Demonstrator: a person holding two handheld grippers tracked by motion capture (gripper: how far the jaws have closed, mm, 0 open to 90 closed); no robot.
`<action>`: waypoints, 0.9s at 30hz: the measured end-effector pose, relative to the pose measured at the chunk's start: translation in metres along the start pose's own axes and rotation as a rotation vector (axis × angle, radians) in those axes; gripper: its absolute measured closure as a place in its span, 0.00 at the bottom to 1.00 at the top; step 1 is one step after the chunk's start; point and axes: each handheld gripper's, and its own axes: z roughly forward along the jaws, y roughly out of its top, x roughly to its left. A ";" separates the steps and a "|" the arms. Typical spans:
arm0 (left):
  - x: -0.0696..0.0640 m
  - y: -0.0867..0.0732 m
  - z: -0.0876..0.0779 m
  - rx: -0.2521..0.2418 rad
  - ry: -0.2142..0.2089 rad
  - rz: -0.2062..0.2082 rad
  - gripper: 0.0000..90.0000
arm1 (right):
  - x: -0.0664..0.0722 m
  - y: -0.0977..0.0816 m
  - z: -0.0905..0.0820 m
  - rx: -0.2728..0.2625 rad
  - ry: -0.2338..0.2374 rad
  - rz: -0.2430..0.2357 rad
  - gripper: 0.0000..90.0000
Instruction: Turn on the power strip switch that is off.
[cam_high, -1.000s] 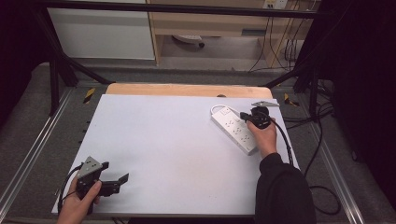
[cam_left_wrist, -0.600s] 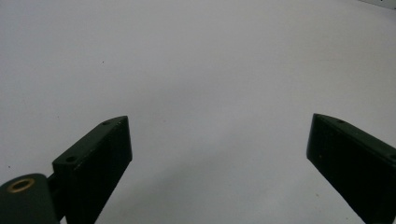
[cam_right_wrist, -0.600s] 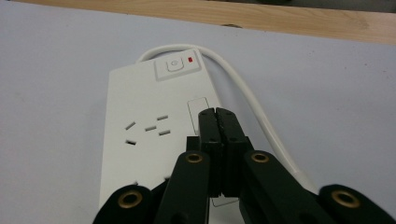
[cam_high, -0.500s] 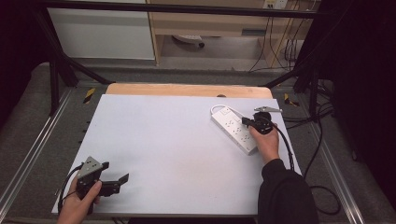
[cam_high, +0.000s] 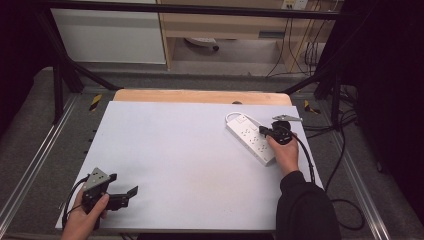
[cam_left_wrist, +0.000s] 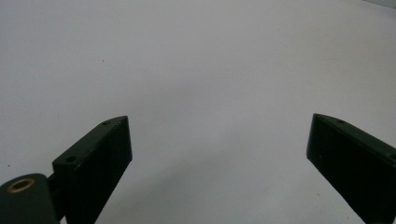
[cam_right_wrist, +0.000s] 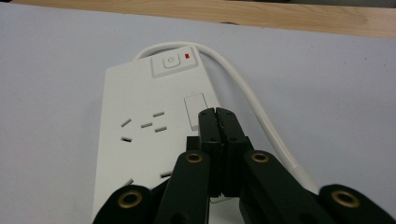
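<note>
A wide white tabletop (cam_high: 190, 160) sits in front of me, its surface bare and matte with a few faint specks, and a strip of pale wood (cam_high: 200, 96) runs along its far edge. Metal rails flank it on both sides, grey floor lies beyond, and at the back stand a white cabinet front (cam_high: 107, 35) and a wooden shelf unit (cam_high: 225, 25) with dark cables hanging beside it. The white power strip (cam_high: 250, 137) lies slantwise near the far right corner of the tabletop, its cord (cam_right_wrist: 252, 107) looping round the switch end, where a small red light (cam_right_wrist: 187, 56) shows beside the button. The right tool (cam_right_wrist: 217, 114) has its jaws pressed together with nothing between them, the tips over the strip just beside a small white cover on its top face. The left tool (cam_high: 131, 192) rests low at the near left corner, jaws spread wide apart over bare surface, well away from the strip.
</note>
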 end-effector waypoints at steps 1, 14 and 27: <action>0.000 0.000 0.000 0.000 -0.001 0.000 0.07 | 0.000 0.000 0.000 0.000 -0.002 -0.005 1.00; -0.001 0.000 0.000 0.003 -0.002 0.007 0.08 | 0.002 -0.004 0.002 -0.006 0.005 -0.002 1.00; -0.002 0.000 0.001 0.013 -0.003 0.013 0.07 | 0.000 -0.009 0.001 -0.031 0.002 0.000 1.00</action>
